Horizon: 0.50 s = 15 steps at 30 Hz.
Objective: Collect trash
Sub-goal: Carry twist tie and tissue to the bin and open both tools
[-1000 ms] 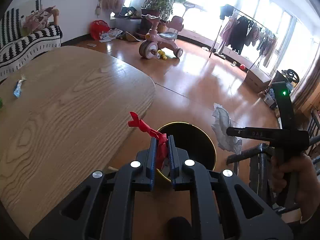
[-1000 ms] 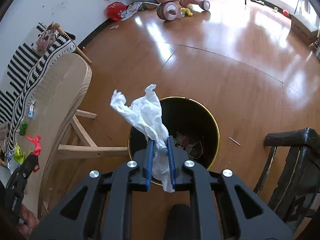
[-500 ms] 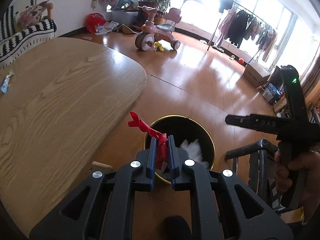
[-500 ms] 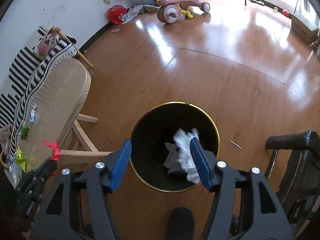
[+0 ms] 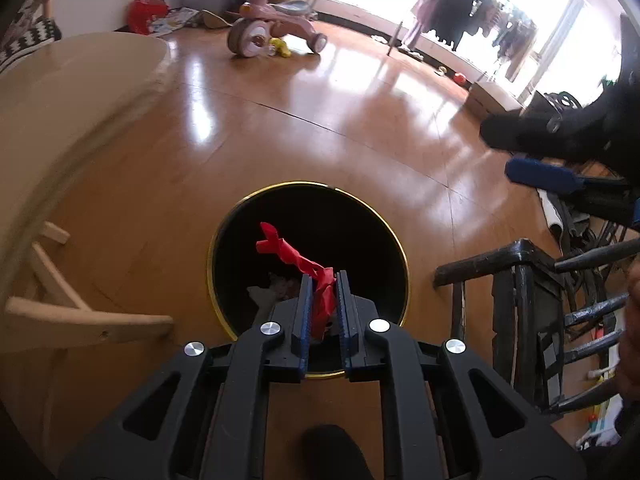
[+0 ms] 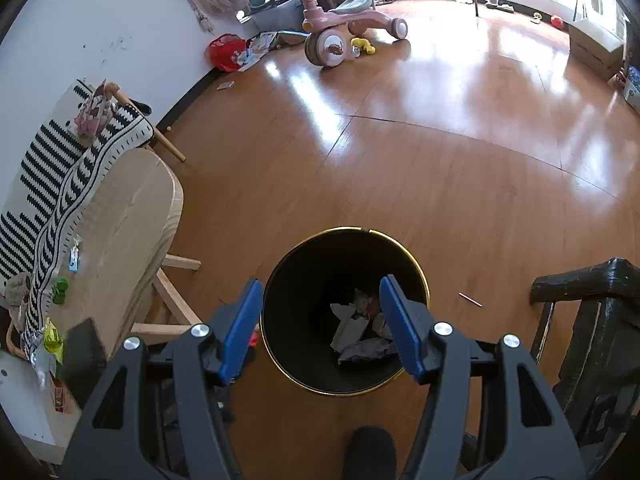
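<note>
Left wrist view, floor: a shiny brown wooden floor (image 5: 280, 128) fills the room, with bright window glare at the far side.
Left wrist view, room: a pink tricycle (image 5: 272, 36) stands far away; a rack of clothes (image 5: 472, 36) is at the far right by the windows.
Left wrist view, bin: a black trash bin (image 5: 360, 220) with a gold rim stands on the floor, directly under the fingers.
Left wrist view, left gripper (image 5: 323, 300): the fingers are pressed together on a red wrapper (image 5: 296, 256), which sticks up over the bin opening.
Left wrist view, edges: the curved edge of a wooden table (image 5: 80, 92) is at the left and a dark chair (image 5: 520, 280) at the right; the bin is between them. The right gripper shows blurred at the upper right.
Right wrist view, floor: the same floor, with a small thin stick (image 6: 470, 299) lying just right of the bin.
Right wrist view, right gripper (image 6: 322, 324): the blue fingers (image 6: 244, 328) stand wide apart and hold nothing, above the bin.
Right wrist view, trash: crumpled white paper (image 6: 356, 332) lies at the bottom of the bin.
Right wrist view, table: small wrappers (image 6: 60, 290) lie along its far left side, beside a striped cloth (image 6: 52, 184).
Right wrist view, open room: the wide floor beyond the bin is free up to the tricycle.
</note>
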### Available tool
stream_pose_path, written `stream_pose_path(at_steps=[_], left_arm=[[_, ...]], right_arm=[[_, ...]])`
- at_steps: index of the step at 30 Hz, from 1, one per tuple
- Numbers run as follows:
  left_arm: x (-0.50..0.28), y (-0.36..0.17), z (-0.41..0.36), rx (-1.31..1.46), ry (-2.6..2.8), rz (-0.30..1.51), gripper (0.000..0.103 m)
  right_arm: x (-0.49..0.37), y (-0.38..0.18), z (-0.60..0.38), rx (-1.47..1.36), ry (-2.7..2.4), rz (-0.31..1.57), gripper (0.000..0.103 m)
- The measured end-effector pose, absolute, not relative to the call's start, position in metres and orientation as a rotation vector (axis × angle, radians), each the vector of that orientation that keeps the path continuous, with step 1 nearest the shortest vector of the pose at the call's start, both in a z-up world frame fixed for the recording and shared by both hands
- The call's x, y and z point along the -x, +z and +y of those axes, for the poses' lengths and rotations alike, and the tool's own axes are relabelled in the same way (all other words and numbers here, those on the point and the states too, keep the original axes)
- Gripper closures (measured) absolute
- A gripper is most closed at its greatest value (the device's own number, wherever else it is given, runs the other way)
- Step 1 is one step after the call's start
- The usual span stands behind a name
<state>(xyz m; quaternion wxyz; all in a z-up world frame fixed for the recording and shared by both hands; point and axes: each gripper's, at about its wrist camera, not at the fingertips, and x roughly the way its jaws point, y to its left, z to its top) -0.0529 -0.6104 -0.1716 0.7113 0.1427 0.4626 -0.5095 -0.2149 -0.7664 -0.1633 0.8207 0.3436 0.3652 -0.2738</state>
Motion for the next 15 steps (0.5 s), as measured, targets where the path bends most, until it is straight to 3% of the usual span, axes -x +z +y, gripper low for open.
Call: stream_pose_path(at_steps=[4,7,12,14,15], left_arm=[[0.053,-0.177,-0.624,-0.33,-1.141,1.03,0.087],[0.054,-0.178,-0.624,-0.327,-1.14,1.029,0.058],[0.048,-0.164,-0.611,-0.298,-1.114,1.01,0.041],[0.042,-0.149,-0.597,-0.272,-1.101,0.989,0.024],[0.04,-0.141,-0.589,-0.262,-1.091,0.975,0.021]], right_arm=[[0.217,-0.158,-0.769,-0.741,-0.587,0.755,0.042],[0.217,-0.156,-0.769,-0.733,-0.583,0.749,0.042],[0.208,-0.149,-0.763,-0.723,-0.573,0.736,0.038],[0.2,-0.144,-0.756,-0.703,-0.563,0.733,0.032],[0.193,-0.14,-0.748,-0.684,-0.554,0.734,0.028]])
